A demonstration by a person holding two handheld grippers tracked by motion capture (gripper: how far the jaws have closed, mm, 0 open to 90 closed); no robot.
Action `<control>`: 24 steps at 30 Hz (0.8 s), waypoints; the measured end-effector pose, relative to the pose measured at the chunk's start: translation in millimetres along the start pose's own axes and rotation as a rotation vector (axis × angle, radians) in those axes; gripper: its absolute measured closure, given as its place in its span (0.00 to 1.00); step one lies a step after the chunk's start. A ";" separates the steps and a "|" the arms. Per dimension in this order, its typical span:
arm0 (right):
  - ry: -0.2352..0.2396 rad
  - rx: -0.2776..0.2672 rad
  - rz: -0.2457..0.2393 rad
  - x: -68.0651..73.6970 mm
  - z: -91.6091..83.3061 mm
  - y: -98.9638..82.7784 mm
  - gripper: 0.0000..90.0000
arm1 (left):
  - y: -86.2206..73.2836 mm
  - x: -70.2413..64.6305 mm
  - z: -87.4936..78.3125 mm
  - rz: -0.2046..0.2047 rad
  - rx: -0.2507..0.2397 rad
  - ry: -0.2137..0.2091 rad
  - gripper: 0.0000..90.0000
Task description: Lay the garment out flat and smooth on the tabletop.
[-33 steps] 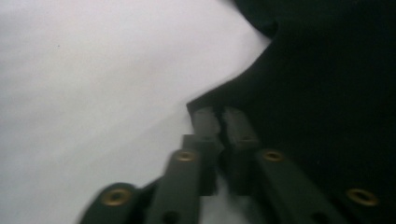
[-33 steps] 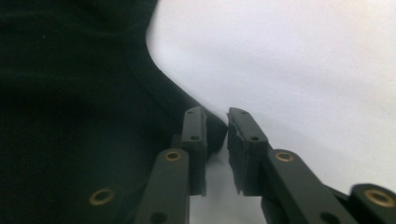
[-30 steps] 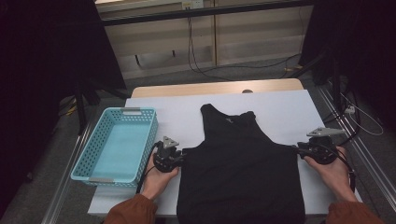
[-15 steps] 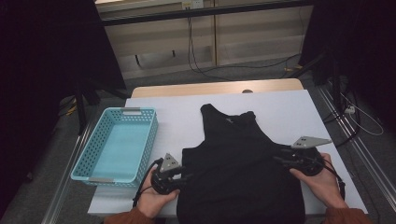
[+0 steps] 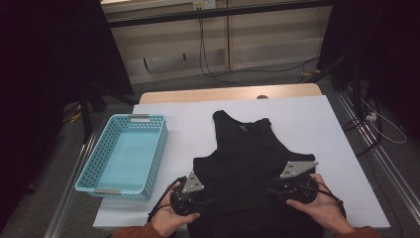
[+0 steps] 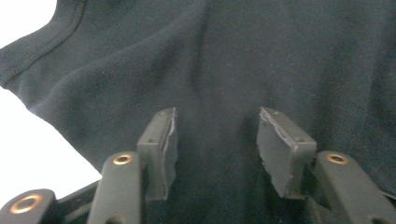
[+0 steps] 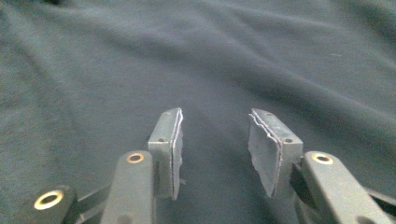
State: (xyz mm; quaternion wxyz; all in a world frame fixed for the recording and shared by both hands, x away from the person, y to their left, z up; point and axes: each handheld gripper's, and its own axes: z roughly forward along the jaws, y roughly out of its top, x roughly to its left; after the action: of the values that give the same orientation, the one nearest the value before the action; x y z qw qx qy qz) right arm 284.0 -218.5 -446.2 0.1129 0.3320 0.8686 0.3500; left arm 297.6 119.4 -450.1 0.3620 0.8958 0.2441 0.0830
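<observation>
A black tank top [image 5: 247, 148] lies flat on the white table [image 5: 307, 114], neck towards the far side. My left gripper [image 5: 208, 202] rests low over the garment's near left part, pointing right. In the left gripper view the left gripper [image 6: 215, 140] is open above the black cloth [image 6: 233, 56], and its jaws have just been opening with nothing pinched. My right gripper [image 5: 271, 189] points left over the near right part. In the right gripper view the right gripper [image 7: 215, 140] also stands open above the cloth [image 7: 187, 56], its jaws having just widened.
A light blue plastic basket [image 5: 157, 153] stands at the table's left side, nothing in it. Bare white table shows to the right of the garment and behind it. Cables lie on the floor past the far edge.
Both hands have moved inward from the garment's side edges onto the cloth, the right one farther. Both sets of jaws stand wider apart than before.
</observation>
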 end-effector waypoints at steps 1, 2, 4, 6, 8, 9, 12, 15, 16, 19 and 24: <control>0.004 0.011 -0.009 1.8 2.7 0.7 0.61 | -0.5 -0.2 -0.8 0.007 0.003 0.001 0.73; 0.010 0.026 -0.014 3.1 5.5 0.9 0.61 | -0.7 -1.1 -1.4 0.003 0.006 -0.006 0.84; 0.013 0.026 -0.018 4.6 7.6 1.5 0.61 | -0.1 -4.2 -2.0 0.025 0.015 0.003 0.97; 0.013 0.030 -0.012 5.0 7.7 1.8 0.62 | 2.4 -3.9 -3.1 0.035 0.041 0.002 0.99; 0.007 0.036 -0.009 4.9 7.4 2.7 0.73 | 3.1 -3.2 -4.1 0.025 0.048 0.000 1.00; 0.011 0.039 -0.007 5.0 7.2 3.2 0.84 | 2.5 -2.9 -5.6 0.024 0.052 0.002 1.00; 0.035 0.044 -0.019 8.8 7.6 4.1 0.99 | -3.2 0.8 -12.9 0.021 0.064 -0.003 1.00; 0.010 0.054 -0.040 13.7 7.3 5.5 1.00 | -9.1 3.3 -18.9 -0.001 0.063 -0.013 1.00; 0.009 0.057 -0.049 14.9 7.1 5.8 1.00 | -10.6 3.1 -20.9 0.003 0.063 -0.021 1.00; 0.028 0.064 -0.054 18.9 6.0 5.7 1.00 | -14.9 0.2 -25.5 0.005 0.067 -0.038 1.00; 0.050 0.062 -0.066 26.6 4.1 3.3 1.00 | -21.3 -1.6 -32.1 -0.002 0.076 -0.071 1.00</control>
State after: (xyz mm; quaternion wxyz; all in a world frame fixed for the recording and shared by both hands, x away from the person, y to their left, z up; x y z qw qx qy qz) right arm 267.3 -197.1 -445.9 0.0924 0.2977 0.8922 0.3270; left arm 277.6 151.4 -441.4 0.3361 0.9111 0.2348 0.0414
